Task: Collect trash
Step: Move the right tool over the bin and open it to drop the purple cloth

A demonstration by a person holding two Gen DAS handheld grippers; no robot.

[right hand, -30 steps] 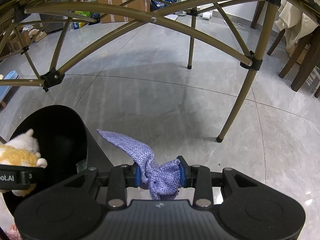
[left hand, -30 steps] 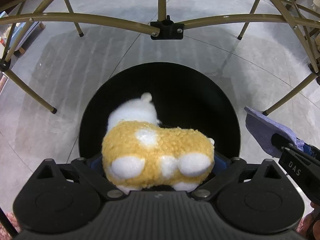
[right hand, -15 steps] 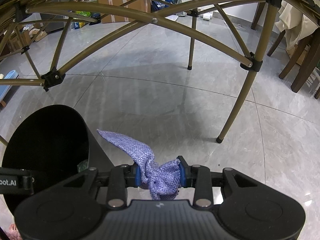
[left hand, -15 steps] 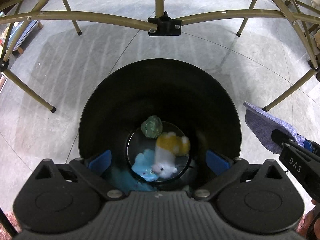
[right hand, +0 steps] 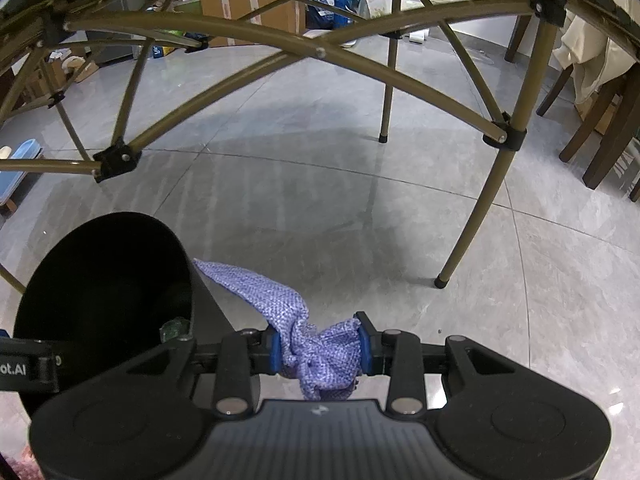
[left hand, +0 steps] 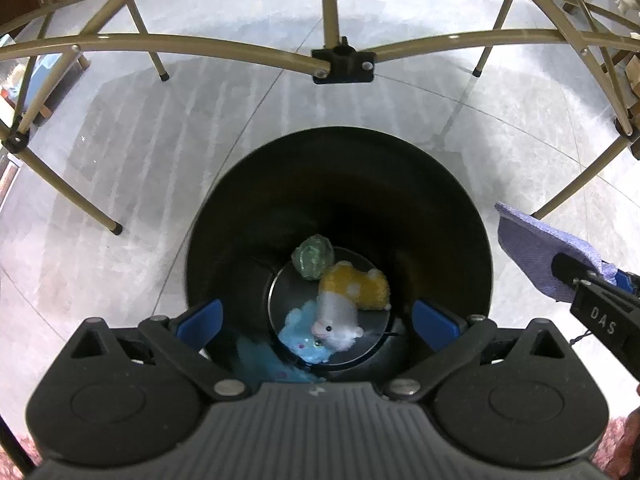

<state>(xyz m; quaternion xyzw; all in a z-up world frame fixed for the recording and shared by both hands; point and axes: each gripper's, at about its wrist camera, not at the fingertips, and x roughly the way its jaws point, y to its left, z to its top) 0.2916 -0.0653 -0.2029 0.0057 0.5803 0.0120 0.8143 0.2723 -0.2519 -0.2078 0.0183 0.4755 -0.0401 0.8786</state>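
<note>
Black bin point(left hand: 340, 184) fills the middle of the left wrist view, round rim fully open, w/ grey tile floor point(left hand: 140, 168) bare on its left and far sides. Left gripper point(left hand: 316, 320) hangs over the near rim, blue pads point(left hand: 200, 316) spread wide, nothing between them. At the bin bottom: yellow-and-white plush toy point(left hand: 352, 296), a light blue soft thing point(left hand: 300, 340) partly under it on the near side, a green crumpled ball point(left hand: 313, 257) touching it on the far side. Tan metal frame point(left hand: 344, 60) arches across the far side, its legs standing left and right of the bin. Right gripper enters at the right edge, outside the rim.

Right wrist view: right gripper point(right hand: 319, 350) is clenched on a bunched purple cloth point(right hand: 316, 348); one corner sticks out left, its tip at the bin's outer wall point(right hand: 100, 280). Bin sits near-left. Open floor point(right hand: 320, 208) ahead up to the frame legs point(right hand: 476, 208); wooden chair legs point(right hand: 600, 136) far right, boxes point(right hand: 248, 0) far back.
</note>
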